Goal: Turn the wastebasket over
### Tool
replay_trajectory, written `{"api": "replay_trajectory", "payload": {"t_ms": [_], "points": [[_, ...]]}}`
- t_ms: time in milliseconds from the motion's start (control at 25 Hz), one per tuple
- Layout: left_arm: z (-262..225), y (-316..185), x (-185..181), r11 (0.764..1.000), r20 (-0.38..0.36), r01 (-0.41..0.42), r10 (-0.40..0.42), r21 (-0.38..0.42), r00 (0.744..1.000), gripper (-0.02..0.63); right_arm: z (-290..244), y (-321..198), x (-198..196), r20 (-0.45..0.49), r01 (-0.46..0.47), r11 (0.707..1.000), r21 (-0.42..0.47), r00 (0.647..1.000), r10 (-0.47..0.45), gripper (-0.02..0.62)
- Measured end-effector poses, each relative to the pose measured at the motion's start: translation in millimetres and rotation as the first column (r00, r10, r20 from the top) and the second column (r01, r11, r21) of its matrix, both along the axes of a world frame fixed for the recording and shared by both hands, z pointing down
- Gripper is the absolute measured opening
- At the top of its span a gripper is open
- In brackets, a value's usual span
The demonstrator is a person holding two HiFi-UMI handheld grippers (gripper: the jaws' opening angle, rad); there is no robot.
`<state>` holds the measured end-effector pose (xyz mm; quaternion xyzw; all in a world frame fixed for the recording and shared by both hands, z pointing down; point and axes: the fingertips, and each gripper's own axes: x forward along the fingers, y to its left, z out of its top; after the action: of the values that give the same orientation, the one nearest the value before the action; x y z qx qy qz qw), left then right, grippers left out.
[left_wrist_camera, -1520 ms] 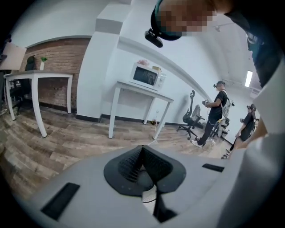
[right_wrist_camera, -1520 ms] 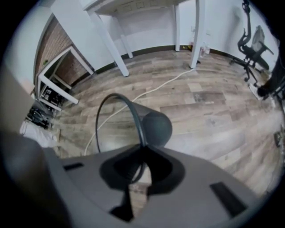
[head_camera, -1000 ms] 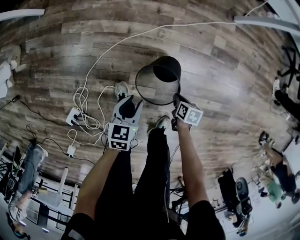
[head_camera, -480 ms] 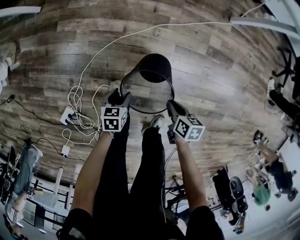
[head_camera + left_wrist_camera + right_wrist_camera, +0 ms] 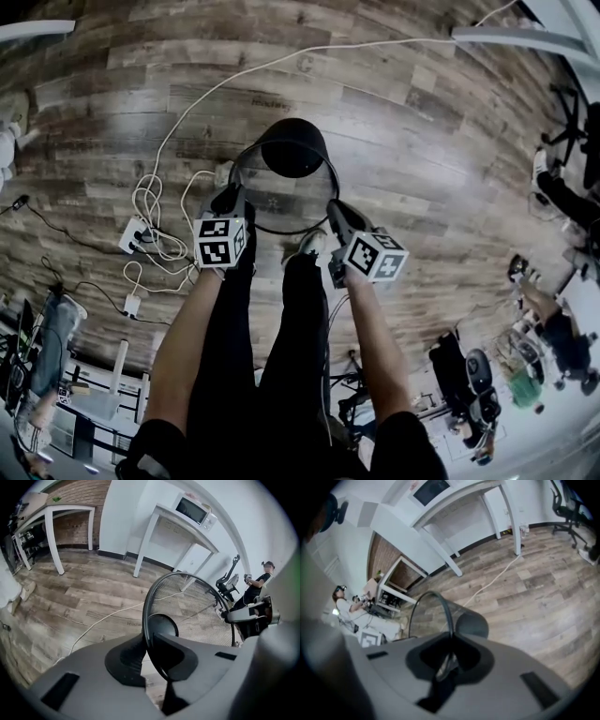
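Over the wood floor [image 5: 422, 141], holds the wastebasket [image 5: 292, 150] mouth-up by opposite rim sides, left claw [image 5: 232, 199] closing there, right claw [image 5: 336, 211] clamped.

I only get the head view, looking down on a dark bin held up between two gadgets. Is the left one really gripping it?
Observer: Yes. In the left gripper view, the rim of the wastebasket runs between the jaws of the left gripper, which are closing on it.
Visitor: What is the bin made of? From above it just looks dark.
Observer: Its wall is fine wire mesh, and the wooden floor shows through it.
Visitor: Is there anything in the room besides floor?
Observer: A microwave stands on a white table against the wall.
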<state>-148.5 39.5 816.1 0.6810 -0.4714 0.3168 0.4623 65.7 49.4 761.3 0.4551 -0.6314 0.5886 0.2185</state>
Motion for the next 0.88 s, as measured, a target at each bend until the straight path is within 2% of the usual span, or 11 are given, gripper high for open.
{"api": "replay_trajectory", "payload": {"t_ms": [120, 360, 560, 880], "points": [[-2.0, 0.9, 5.4, 1.0, -0.011, 0.012, -0.012, 0.004, 1.0, 0.069, 13.4, 4.5, 9.6, -0.001, -0.031, 0.999, -0.023, 1.0, 0.031, 0.052], [10.9, 5.5, 14.6, 1.0, 0.015, -0.005, 0.005, 0.001, 1.0, 0.074, 53.5, 18.6, 19.6, 0.021, -0.071, 0.996, -0.059, 0.997, 0.072, 0.051], [43.8, 7.2, 16.4, 0.999, 0.039, -0.036, 0.037, -0.024, 0.999, 0.074, 88.4, 25.0, 21.1, 0.017, -0.109, 0.991, -0.073, 0.994, 0.111, 0.051], [107.5, 3.1, 30.9, 0.995, 0.03, -0.078, 0.08, -0.065, 0.996, 0.071, 144.1, 31.6, 34.0, -0.005, -0.181, 0.98, -0.086, 0.983, 0.181, 0.052]]}}
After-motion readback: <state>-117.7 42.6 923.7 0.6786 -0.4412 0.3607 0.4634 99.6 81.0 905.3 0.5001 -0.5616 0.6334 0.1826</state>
